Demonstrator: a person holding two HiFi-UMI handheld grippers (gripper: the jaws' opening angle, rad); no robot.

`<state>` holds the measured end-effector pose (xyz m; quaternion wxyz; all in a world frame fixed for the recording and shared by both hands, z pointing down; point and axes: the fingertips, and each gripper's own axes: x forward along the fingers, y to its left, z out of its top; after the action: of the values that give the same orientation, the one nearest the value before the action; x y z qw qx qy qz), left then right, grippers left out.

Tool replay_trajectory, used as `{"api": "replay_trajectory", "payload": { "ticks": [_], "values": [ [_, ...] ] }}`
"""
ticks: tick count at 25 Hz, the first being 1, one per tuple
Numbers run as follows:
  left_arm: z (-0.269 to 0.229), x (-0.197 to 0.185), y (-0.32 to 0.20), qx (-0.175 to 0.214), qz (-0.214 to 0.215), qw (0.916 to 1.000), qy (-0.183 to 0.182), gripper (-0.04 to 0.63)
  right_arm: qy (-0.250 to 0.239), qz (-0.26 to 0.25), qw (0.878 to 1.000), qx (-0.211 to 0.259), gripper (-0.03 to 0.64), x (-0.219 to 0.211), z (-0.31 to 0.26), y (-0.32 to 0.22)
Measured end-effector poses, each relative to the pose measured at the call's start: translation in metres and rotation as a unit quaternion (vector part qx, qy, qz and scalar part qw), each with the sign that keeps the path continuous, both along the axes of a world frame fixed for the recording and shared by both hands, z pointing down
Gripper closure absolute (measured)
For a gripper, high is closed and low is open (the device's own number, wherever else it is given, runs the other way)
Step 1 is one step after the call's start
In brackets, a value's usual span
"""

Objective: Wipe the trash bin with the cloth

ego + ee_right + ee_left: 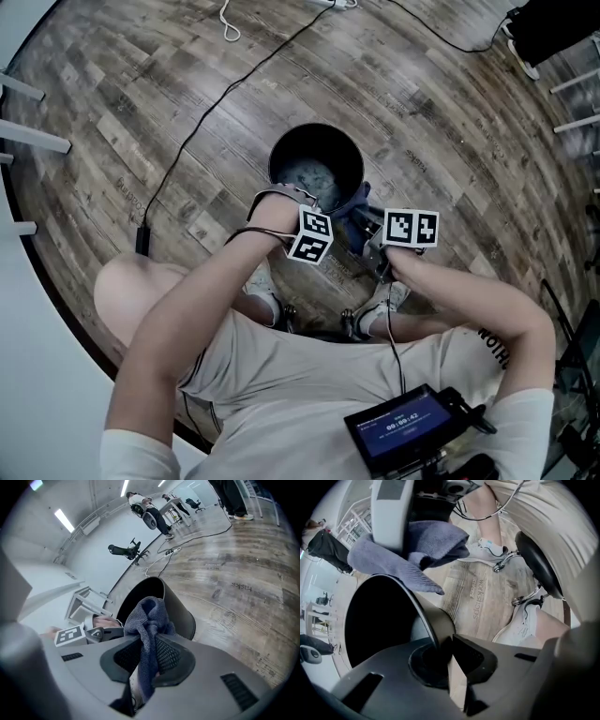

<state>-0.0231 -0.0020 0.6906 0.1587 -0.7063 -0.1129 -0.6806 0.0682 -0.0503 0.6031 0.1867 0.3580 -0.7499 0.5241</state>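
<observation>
- The trash bin is standing upright on the wood-plank floor, just ahead of the seated person's shoes. Its open mouth is facing the head view.
- The left gripper is pointing down at the bin's near rim and pinching it. The thin dark wall is running between the jaws, one jaw inside the bin and one outside.
- The right gripper is clamping the blue cloth. Its jaws are pressed together on a bunched fold, with a wad bulging past them and a tail trailing back between them.
- The cloth is hanging just beside the rim, on the side next to the left gripper. Whether it is touching the bin is not clear from any view.
- Handling, bin: it is looking light, thin-walled and smooth, probably plastic. It will likely slide or tip under wiping pressure, so the rim pinch is doing the anchoring. The rim is the sensible hold, as the round wall is offering nothing else to grip.
- Handling, cloth: it is soft, knitted and limp, and will drape and fold rather than push flat. Gripping it bunched, as now, is leaving a padded wad to press on the wall.
- Risk: a hard drag could pull the cloth out of the jaws or rock the bin against the left pinch.
</observation>
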Motion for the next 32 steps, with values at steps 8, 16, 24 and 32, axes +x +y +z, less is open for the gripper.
{"api": "replay_trajectory", "payload": {
  "ticks": [8,16,24,32],
  "values": [
    [-0.001,0.011,0.004,-0.033,-0.037,0.9986,0.017,0.565,0.053,-0.034,0.998,0.012,0.557,0.000,0.115,0.000],
    [0.001,0.013,0.003,-0.022,-0.023,0.9995,0.009,0.565,0.128,0.018,0.991,-0.024,0.557,0.016,0.235,-0.014],
    [0.001,0.012,0.005,-0.002,-0.022,0.9997,0.011,0.561,0.145,-0.011,0.988,-0.048,0.557,0.034,0.203,-0.021],
    [-0.039,0.028,-0.003,-0.028,-0.089,0.9925,0.079,0.479,0.120,-0.023,0.992,0.031,0.555,0.078,0.050,-0.056]
  ]
}}
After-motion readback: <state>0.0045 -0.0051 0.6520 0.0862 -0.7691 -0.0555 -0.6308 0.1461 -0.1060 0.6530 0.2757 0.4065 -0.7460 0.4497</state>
